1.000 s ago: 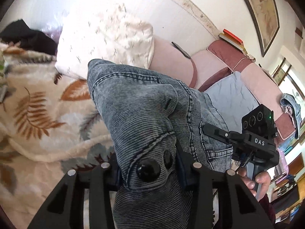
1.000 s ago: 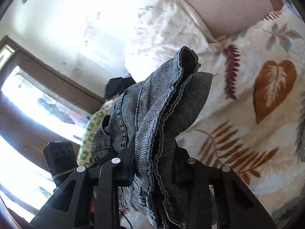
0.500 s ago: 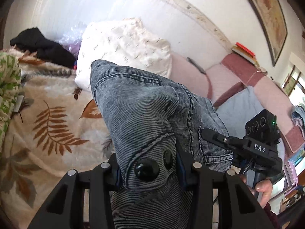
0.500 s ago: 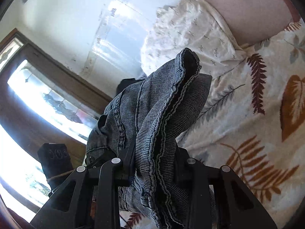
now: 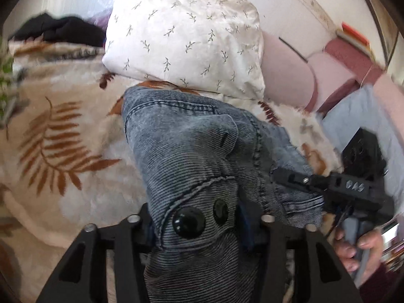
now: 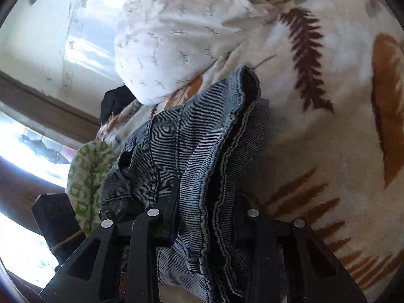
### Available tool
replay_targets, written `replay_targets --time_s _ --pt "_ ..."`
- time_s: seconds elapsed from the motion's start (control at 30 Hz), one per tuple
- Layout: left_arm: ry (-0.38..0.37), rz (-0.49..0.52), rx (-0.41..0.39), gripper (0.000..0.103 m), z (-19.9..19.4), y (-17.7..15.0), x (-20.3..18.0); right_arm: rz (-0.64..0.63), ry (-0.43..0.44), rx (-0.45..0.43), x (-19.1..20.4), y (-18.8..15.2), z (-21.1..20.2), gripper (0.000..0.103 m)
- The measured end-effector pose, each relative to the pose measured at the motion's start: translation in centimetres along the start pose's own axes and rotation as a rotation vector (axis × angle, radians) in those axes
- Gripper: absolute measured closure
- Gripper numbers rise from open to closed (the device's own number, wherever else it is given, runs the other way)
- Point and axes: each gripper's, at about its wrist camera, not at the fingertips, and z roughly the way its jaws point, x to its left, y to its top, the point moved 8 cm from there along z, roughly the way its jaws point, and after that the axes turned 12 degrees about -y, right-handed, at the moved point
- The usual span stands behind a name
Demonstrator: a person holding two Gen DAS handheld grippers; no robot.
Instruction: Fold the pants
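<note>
Both grippers are opening with the pants point(image 5: 192, 151) between their jaws, folded denim lying on the leaf-print blanket point(image 5: 63, 151) below the pillow point(image 5: 184, 32). Left gripper point(image 5: 194, 222): waistband buttons facing its camera. Right gripper point(image 6: 202, 217): stacked hems showing, pads apparently still touching.

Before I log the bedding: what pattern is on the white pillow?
The pillow is white with small grey-green leaf sprigs scattered over it, clearest in the left wrist view.
</note>
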Motion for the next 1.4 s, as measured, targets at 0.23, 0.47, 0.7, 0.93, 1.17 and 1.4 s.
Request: replay_targets --time_s 0.23,0.47,0.7,0.93,1.17,1.4 --pt "0.198 0.102 -0.02 0.02 -1.9 0.2 -0.8 -0.015 -0.087 -0.024 -0.6 -0.6 -0.5 0.039" --pt "0.373 0.301 -0.186 0.006 -9.9 2.2 -5.9 -0.167 -0.211 -0.207 2.6 -0.7 -7.5 0.036" --pt "0.445 0.284 -0.28 0.0 -17.0 2.2 -9.3 -0.337 -0.335 -0.505 7.7 -4.3 -17.9 0.024" --pt "0.477 0.203 -0.311 0.0 -21.9 -1.9 -10.5 -0.381 -0.434 -0.691 9.3 -10.4 -24.2 0.022" --pt "0.484 0.203 -0.341 0.0 -26.2 -4.1 -12.8 -0.434 -0.452 -0.763 11.1 -16.1 -27.6 0.014" --pt "0.507 0.195 -0.391 0.0 -29.7 -5.2 -13.5 -0.449 -0.415 -0.771 12.5 -18.8 -29.0 0.014"
